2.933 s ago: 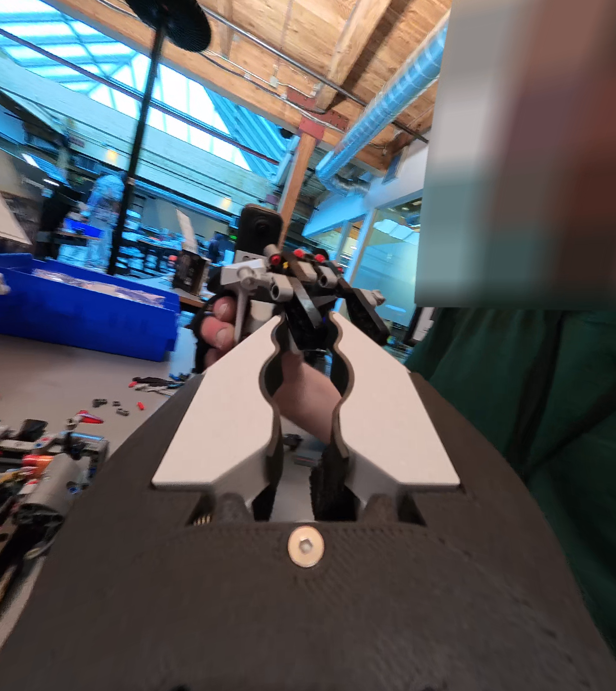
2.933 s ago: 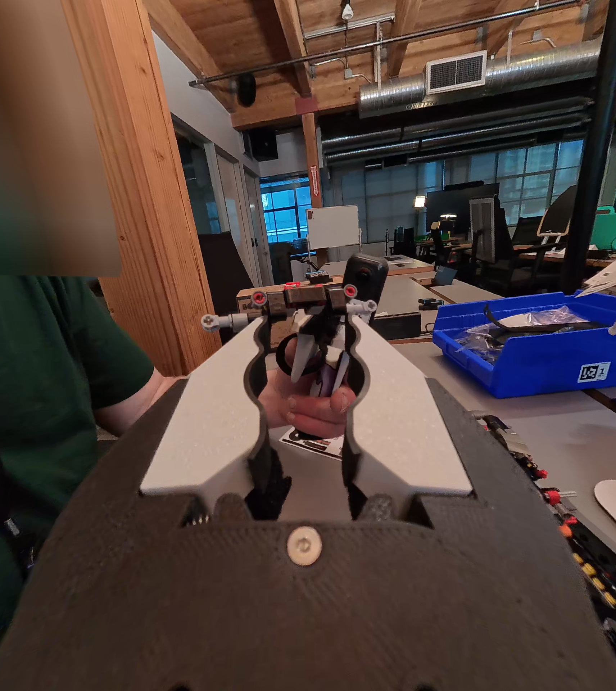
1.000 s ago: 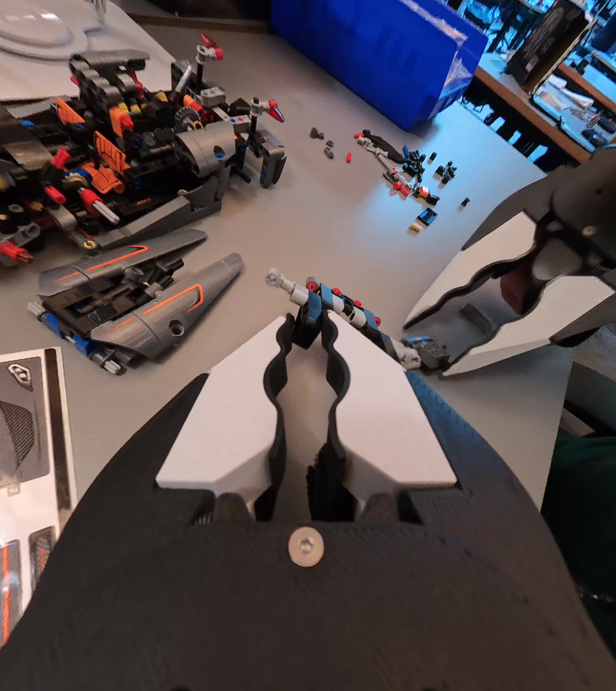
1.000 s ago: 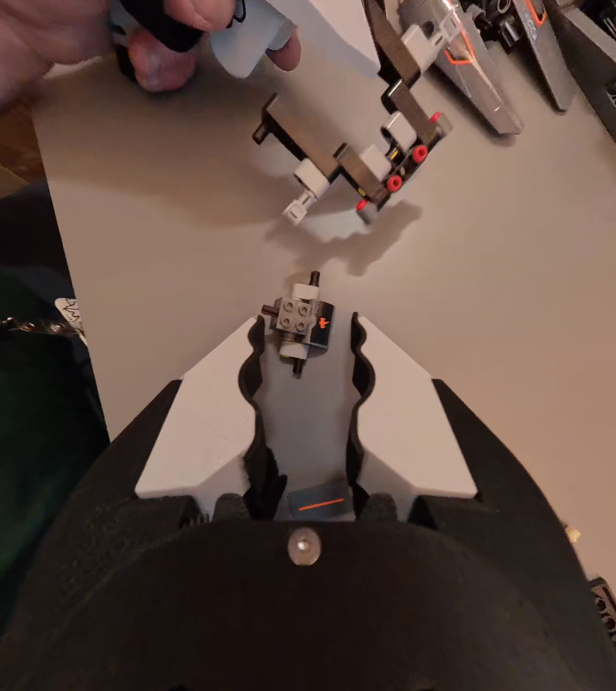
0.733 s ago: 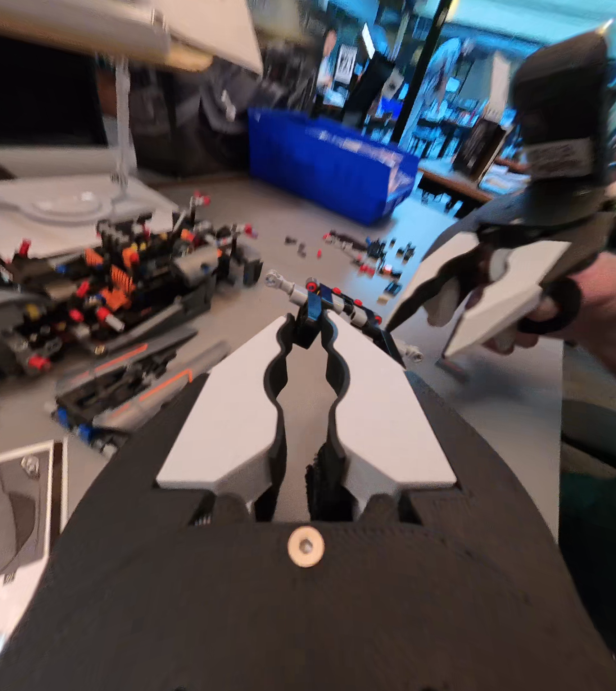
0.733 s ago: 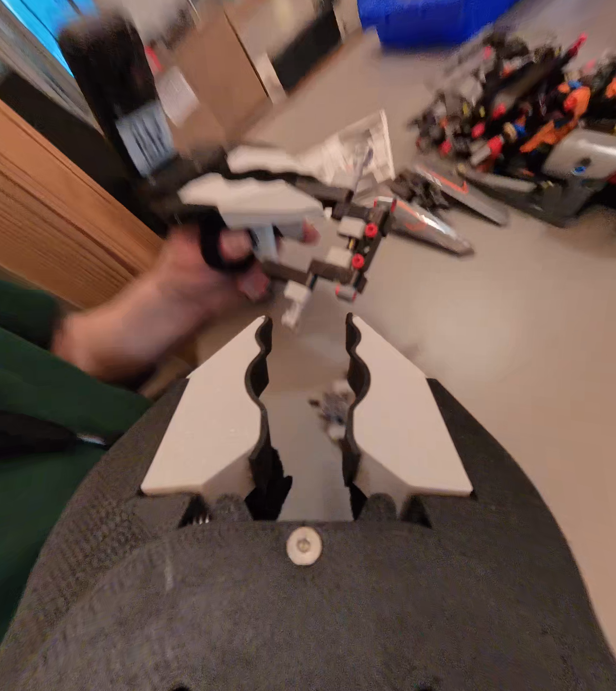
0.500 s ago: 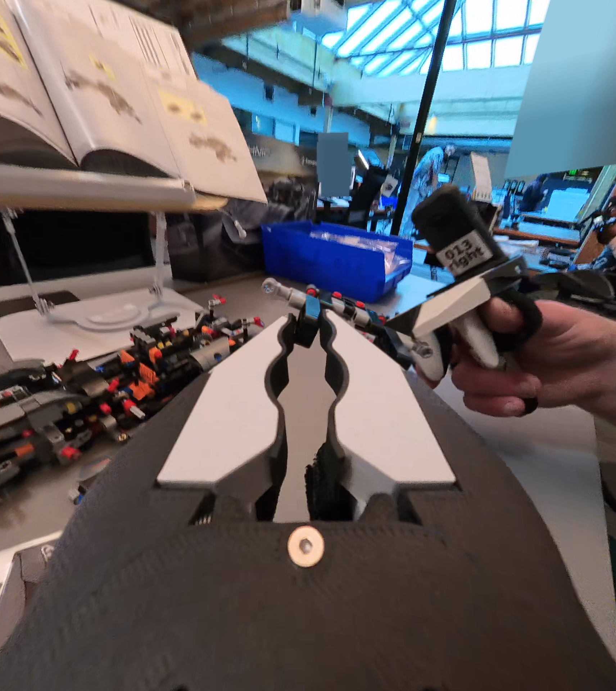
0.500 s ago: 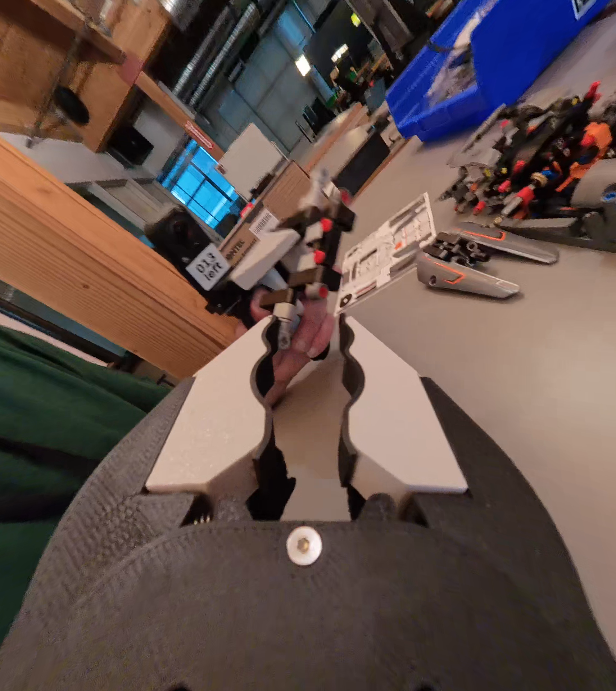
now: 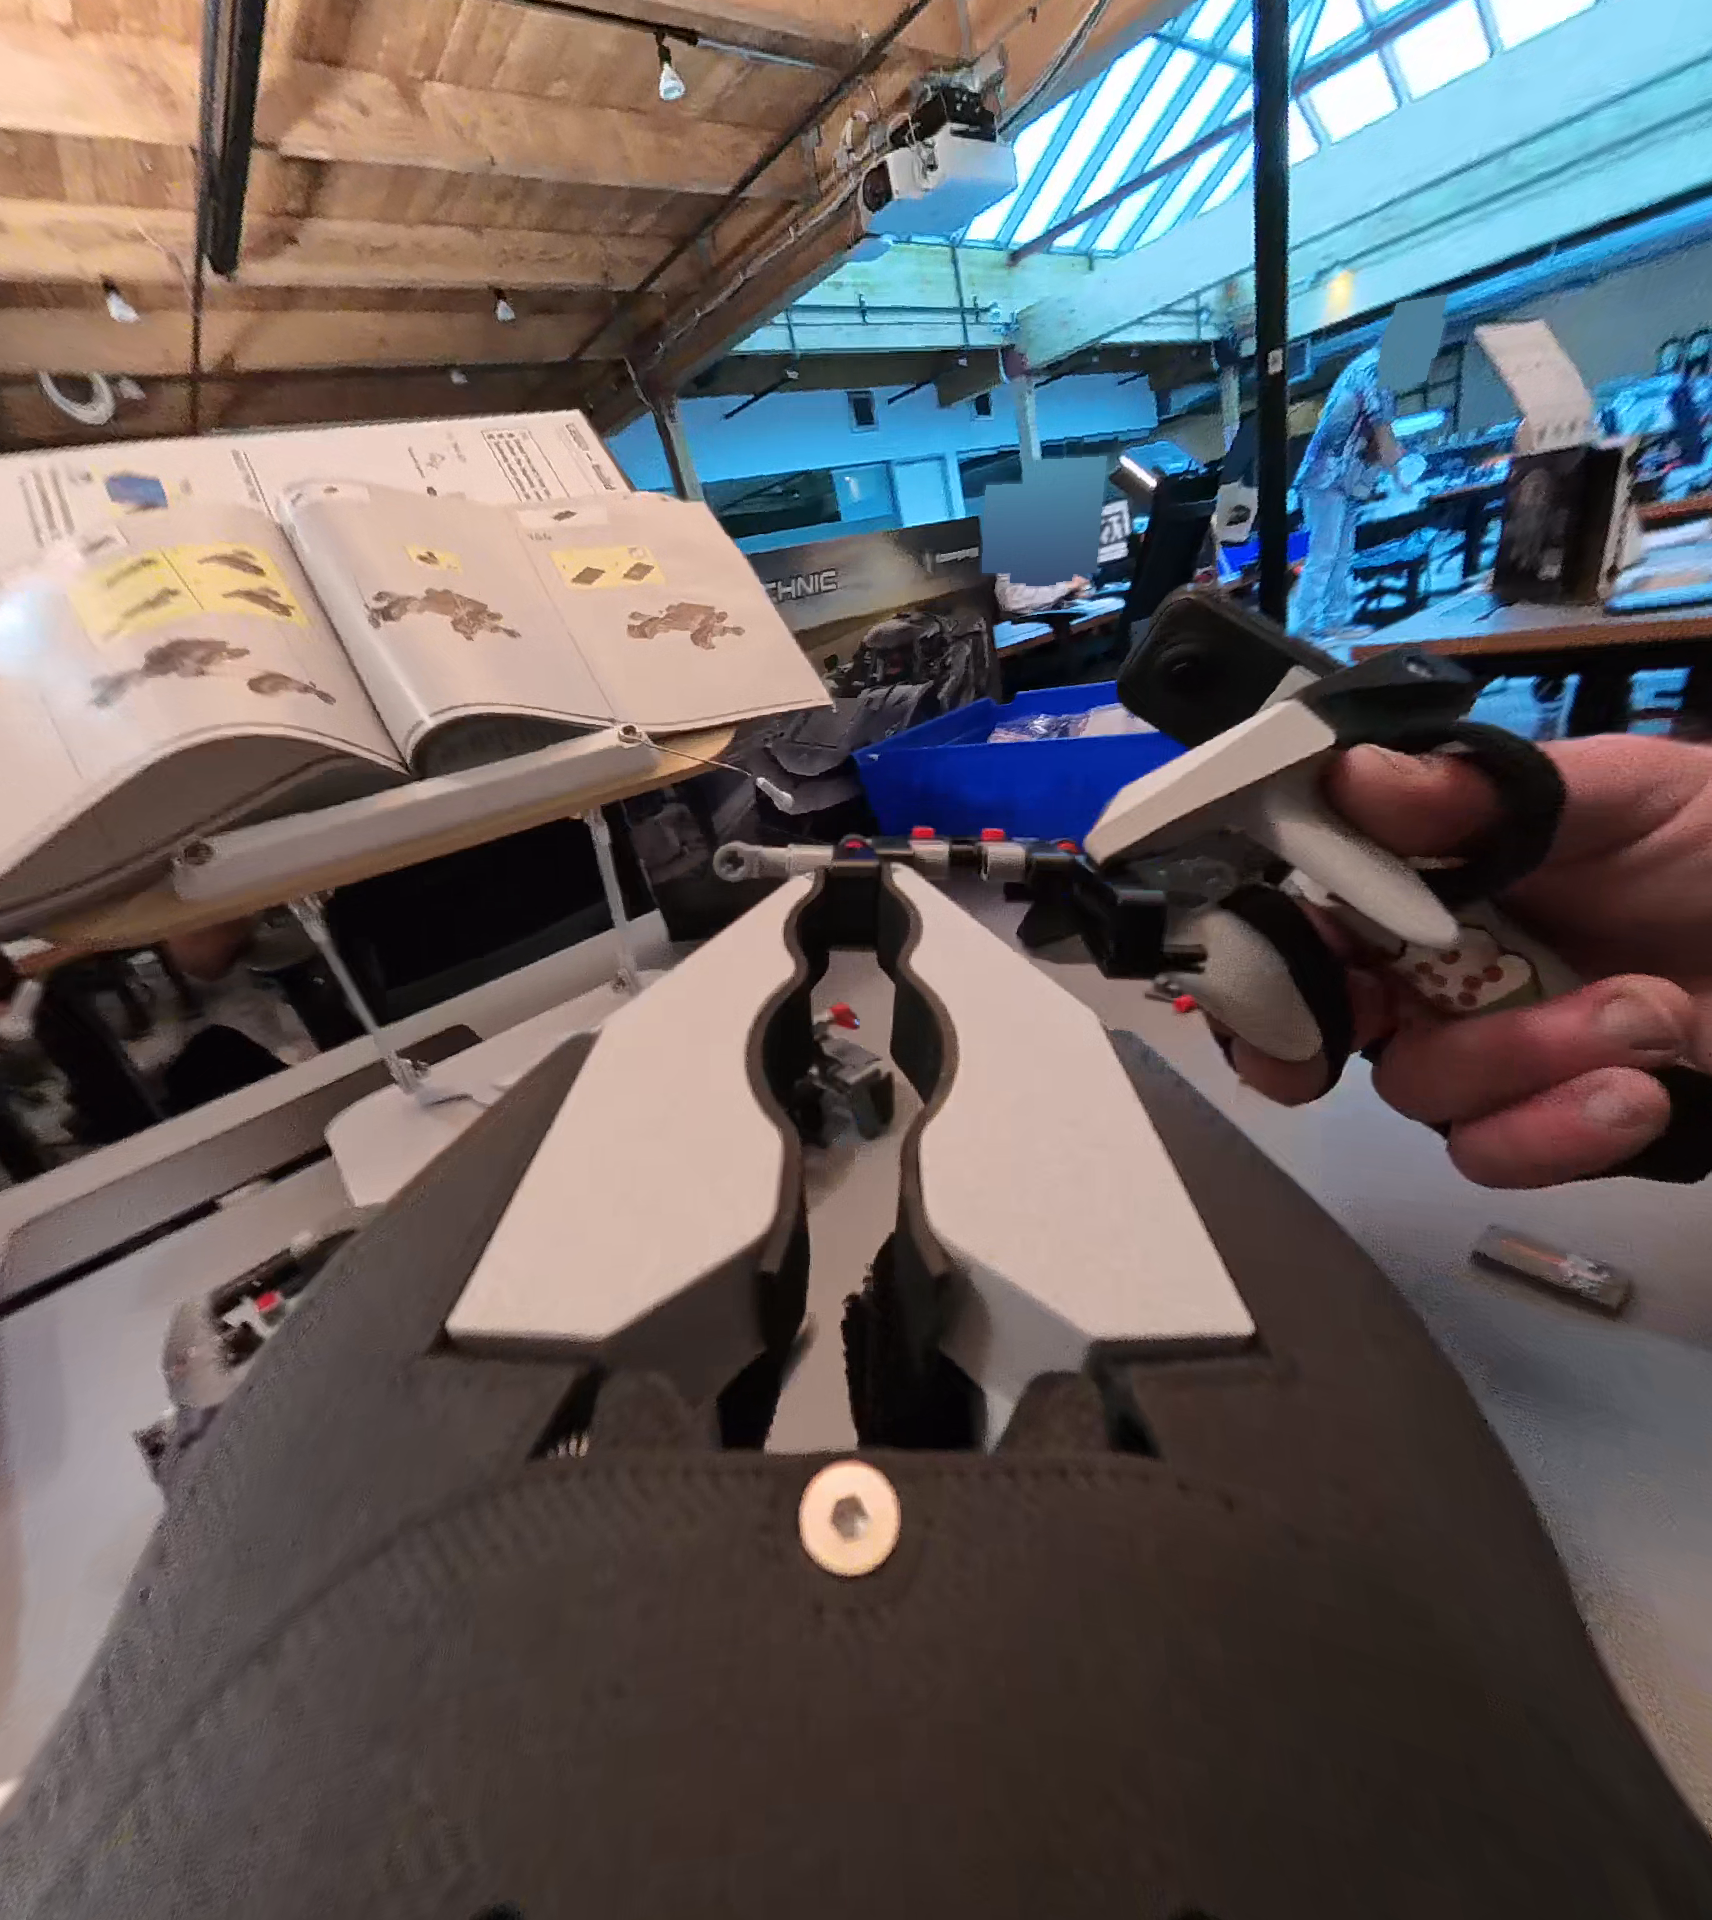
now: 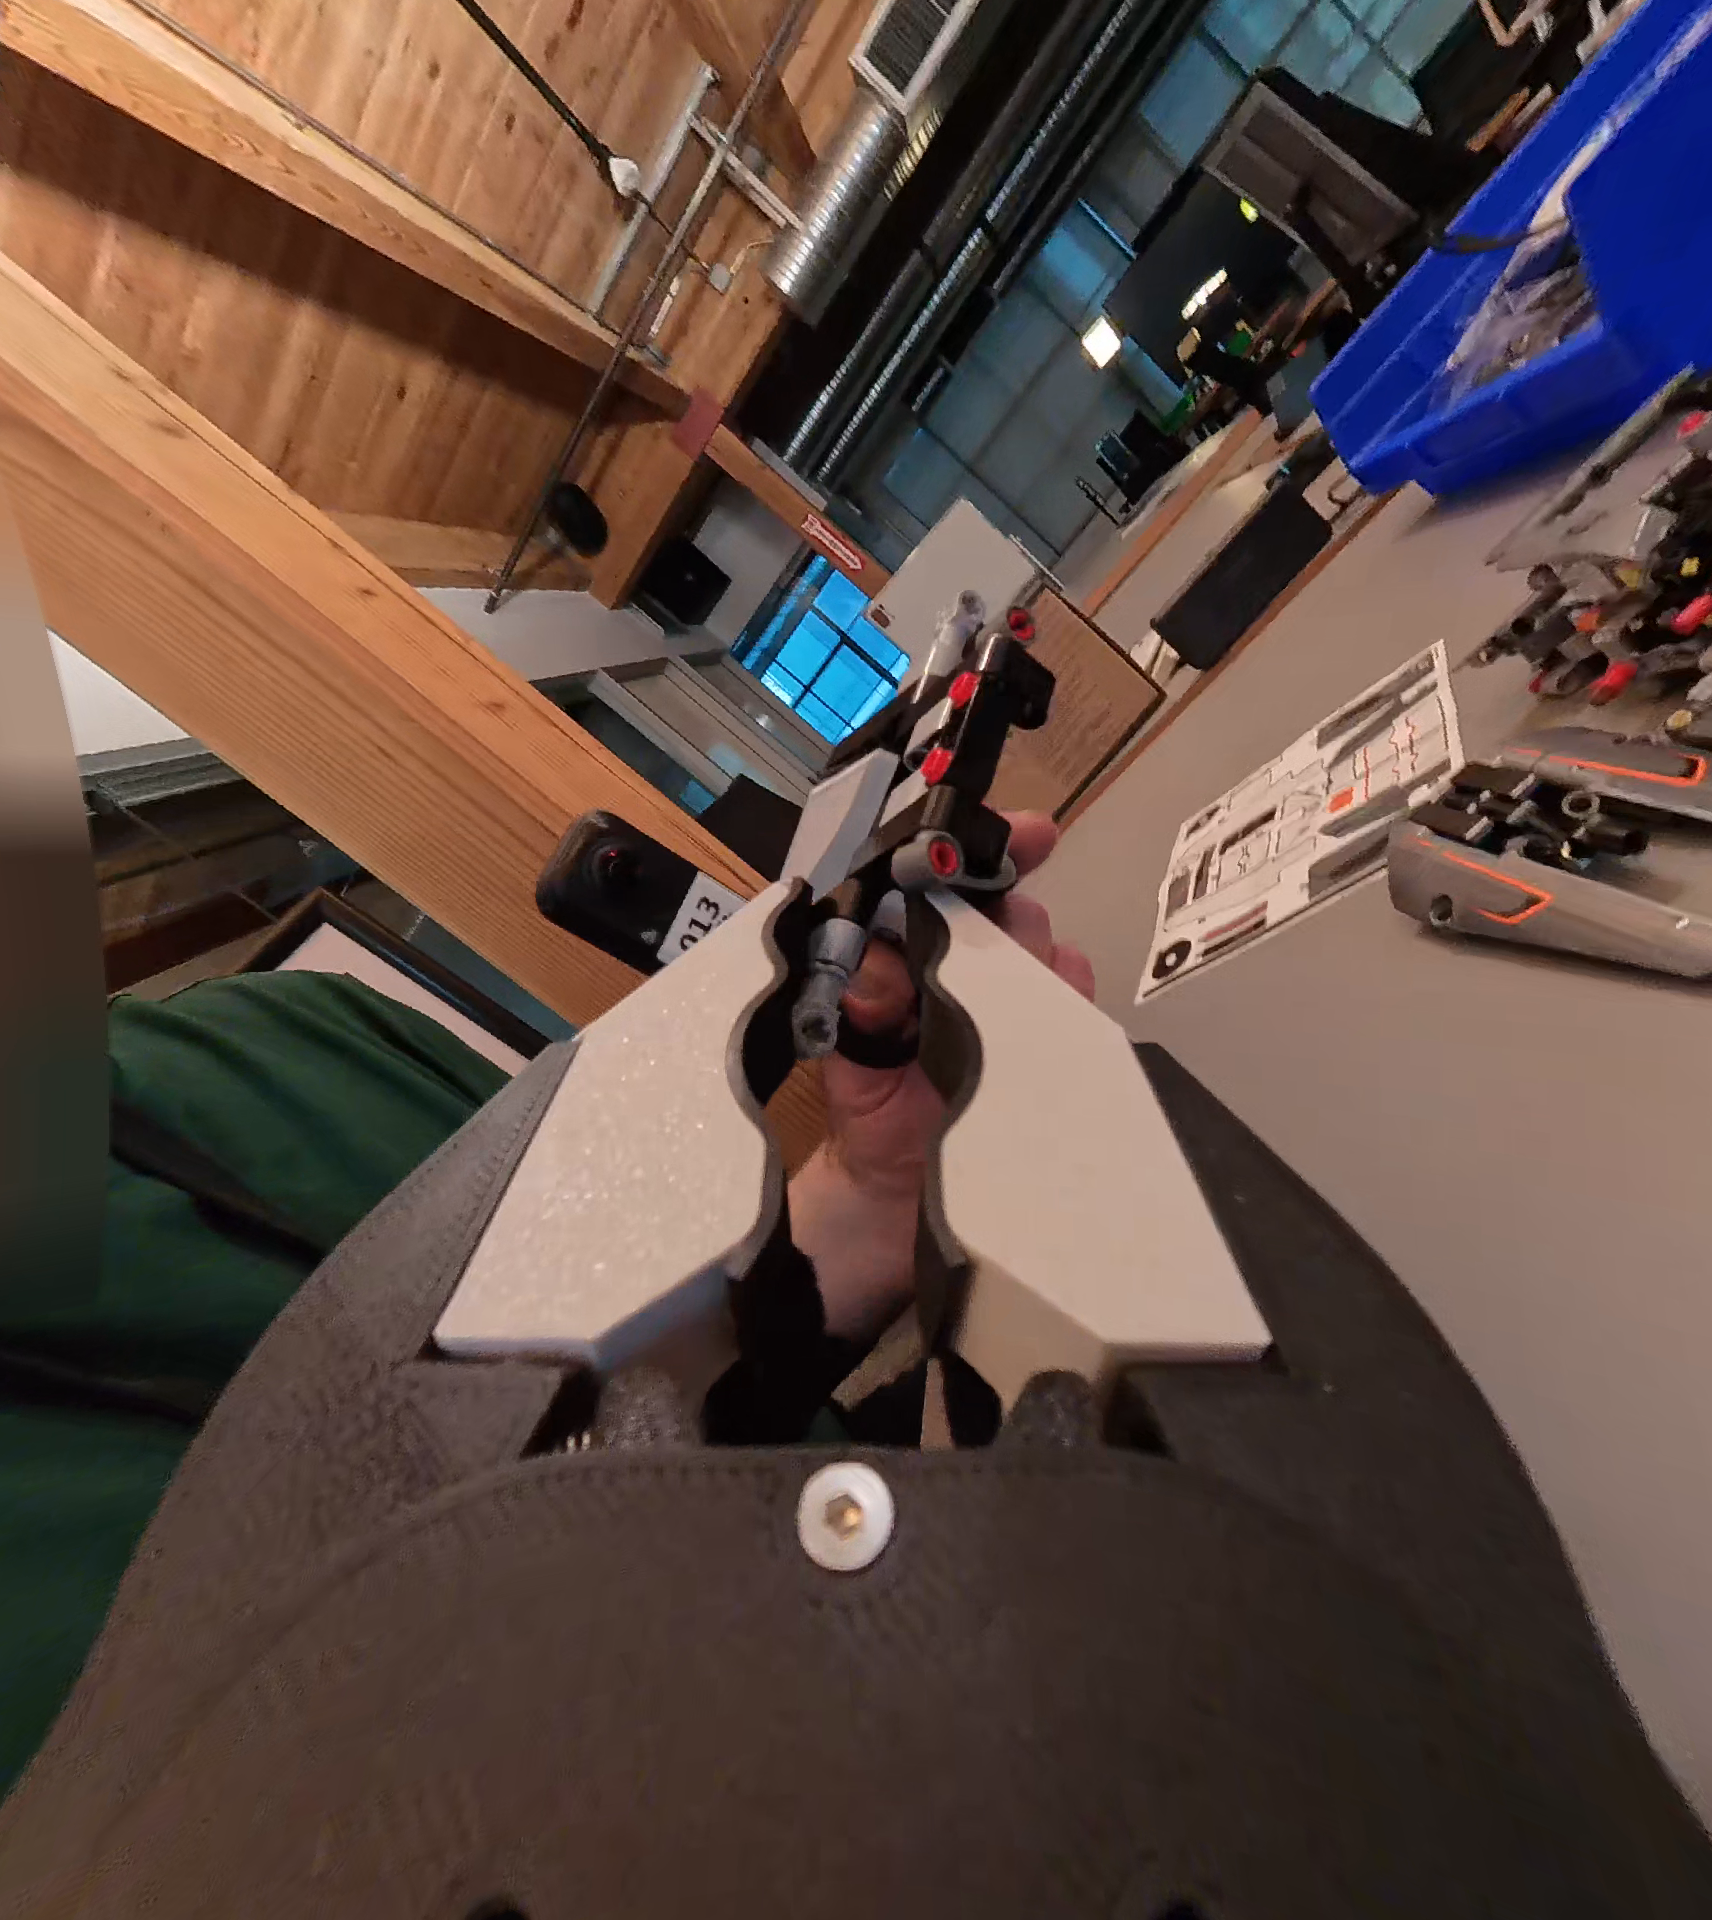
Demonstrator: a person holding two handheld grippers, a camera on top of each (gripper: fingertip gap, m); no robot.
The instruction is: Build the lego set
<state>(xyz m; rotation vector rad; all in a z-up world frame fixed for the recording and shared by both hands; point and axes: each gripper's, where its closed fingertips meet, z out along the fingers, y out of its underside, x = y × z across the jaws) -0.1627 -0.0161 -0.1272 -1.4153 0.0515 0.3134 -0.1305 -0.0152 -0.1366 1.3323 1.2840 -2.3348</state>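
A lego sub-assembly point(image 9: 945, 854), a black and grey bar with red pins, is held in the air between both grippers. My left gripper point(image 9: 852, 883) is shut on its middle. My right gripper point(image 9: 1112, 883), held in a hand, comes in from the right onto the bar's right end. In the right wrist view my right gripper point(image 10: 862, 904) is narrowed around the grey end piece point(image 10: 824, 982) of the sub-assembly point(image 10: 977, 727). The left gripper's white finger point(image 10: 847, 821) shows just beyond it.
An open instruction book point(image 9: 364, 644) stands on a stand at the left. A blue bin point(image 10: 1558, 312) sits at the back. On the grey table lie a sticker sheet point(image 10: 1309, 810), a grey winged panel point(image 10: 1558, 914), the large partly built model point(image 10: 1683, 603) and a small loose part point(image 9: 1548, 1268). The grippers are tip to tip, or close to it. The grey winged panel point(image 10: 1558, 914) sits 15 cm or so from the ends of my left fingers.
Both grippers have risen from the table. The right gripper left a small grey piece on the table, moved back to the sub-assembly and narrowed around its end. The left gripper has kept its hold.
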